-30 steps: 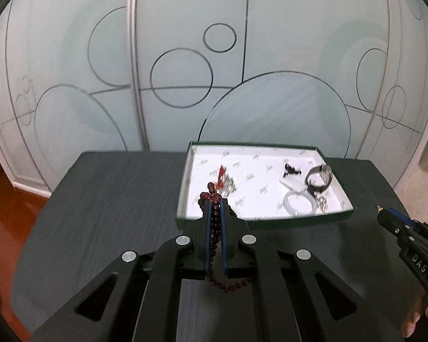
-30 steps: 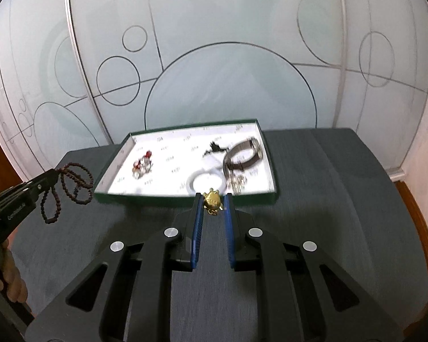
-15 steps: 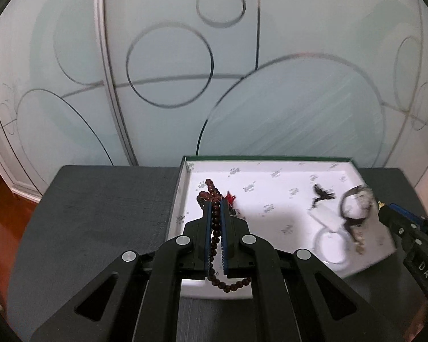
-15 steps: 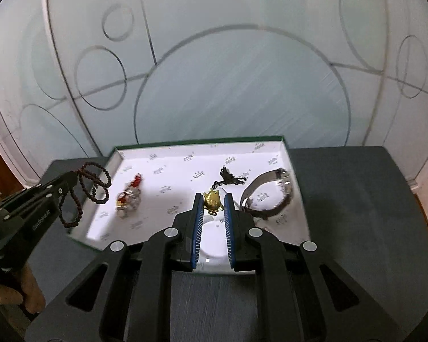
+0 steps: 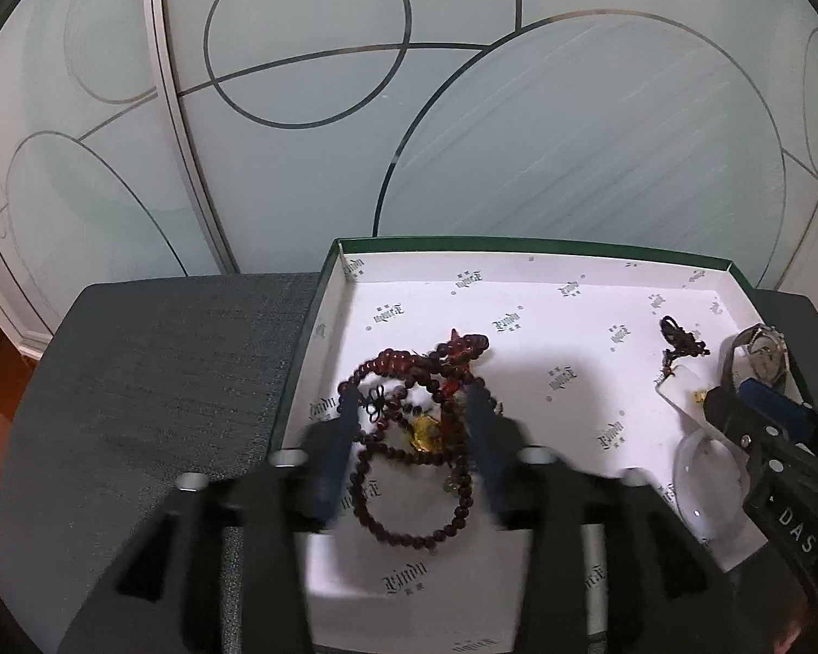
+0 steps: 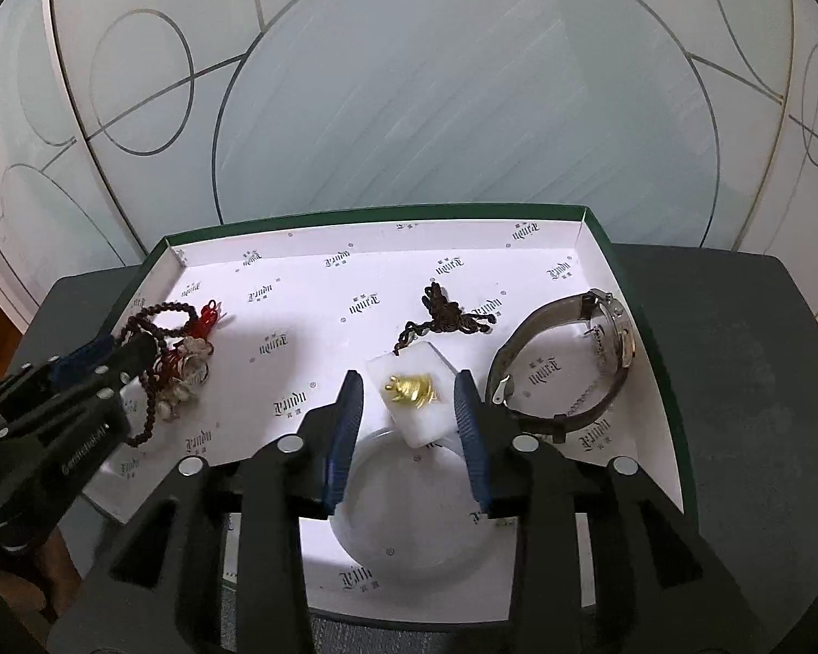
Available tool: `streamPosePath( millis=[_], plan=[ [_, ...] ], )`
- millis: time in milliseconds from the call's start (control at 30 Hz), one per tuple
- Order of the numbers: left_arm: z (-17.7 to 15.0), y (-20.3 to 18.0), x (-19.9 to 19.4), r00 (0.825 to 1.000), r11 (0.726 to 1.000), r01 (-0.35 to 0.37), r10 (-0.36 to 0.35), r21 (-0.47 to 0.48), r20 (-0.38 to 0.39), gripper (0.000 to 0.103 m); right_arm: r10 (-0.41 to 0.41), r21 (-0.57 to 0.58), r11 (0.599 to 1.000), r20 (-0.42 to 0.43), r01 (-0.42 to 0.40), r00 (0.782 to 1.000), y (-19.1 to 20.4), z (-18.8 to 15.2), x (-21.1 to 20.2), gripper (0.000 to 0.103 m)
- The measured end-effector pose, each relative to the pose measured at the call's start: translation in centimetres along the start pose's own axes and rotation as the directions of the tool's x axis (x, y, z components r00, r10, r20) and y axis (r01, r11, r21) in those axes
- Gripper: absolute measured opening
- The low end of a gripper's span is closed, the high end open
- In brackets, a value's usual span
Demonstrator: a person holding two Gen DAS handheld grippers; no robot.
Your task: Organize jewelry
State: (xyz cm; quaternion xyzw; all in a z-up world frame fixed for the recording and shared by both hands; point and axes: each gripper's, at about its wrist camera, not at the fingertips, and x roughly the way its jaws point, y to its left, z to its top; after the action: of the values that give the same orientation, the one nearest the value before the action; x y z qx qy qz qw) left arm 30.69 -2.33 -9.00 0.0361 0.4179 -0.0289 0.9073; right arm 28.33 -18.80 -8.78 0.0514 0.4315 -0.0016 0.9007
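Lying along the green-rimmed white box's (image 6: 591,218) right edge: steel wristwatch (image 6: 600,359); both grippers (image 5: 411,436) (image 6: 409,409) just opening, dark-red bead string (image 5: 409,425) and gold charm (image 6: 409,389) released between them.

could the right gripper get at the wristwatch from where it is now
Probably yes. The wristwatch lies uncovered in the box, just right of the right gripper, whose jaws have just opened, leaving the gold charm loose between them. Nothing lies between gripper and watch; only the box wall is close behind it.
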Motion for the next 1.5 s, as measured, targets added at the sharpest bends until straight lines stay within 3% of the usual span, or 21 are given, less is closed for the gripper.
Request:
streamPosePath(
  millis=[300,533,1100,1500],
  plan=[
    [-0.6,0.2,-0.7,1.000,1.000,-0.012,0.012,0.006,0.009,0.071,0.007,-0.002,1.000,0.010,-0.007,1.000,0.7,-0.7,-1.1,0.044],
    [-1.6,-0.1,-4.0,0.999,1.000,-0.004,0.004,0.008,0.032,0.076,0.014,0.010,1.000,0.048,-0.014,0.999,0.7,-1.8,-5.2,0.046],
    [-7.1,0.5,-15.9,0.997,0.998,0.024,-0.019,-0.057,0.077,0.081,0.009,0.016,1.000,0.119,-0.011,0.993,0.6,-6.7,-17.0,0.056],
    [-9.8,0.7,-21.4,0.993,0.997,0.015,-0.006,-0.071,0.121,0.083,0.019,0.027,0.999,0.151,-0.023,0.988,0.6,-9.7,-21.6,0.058]
  ],
)
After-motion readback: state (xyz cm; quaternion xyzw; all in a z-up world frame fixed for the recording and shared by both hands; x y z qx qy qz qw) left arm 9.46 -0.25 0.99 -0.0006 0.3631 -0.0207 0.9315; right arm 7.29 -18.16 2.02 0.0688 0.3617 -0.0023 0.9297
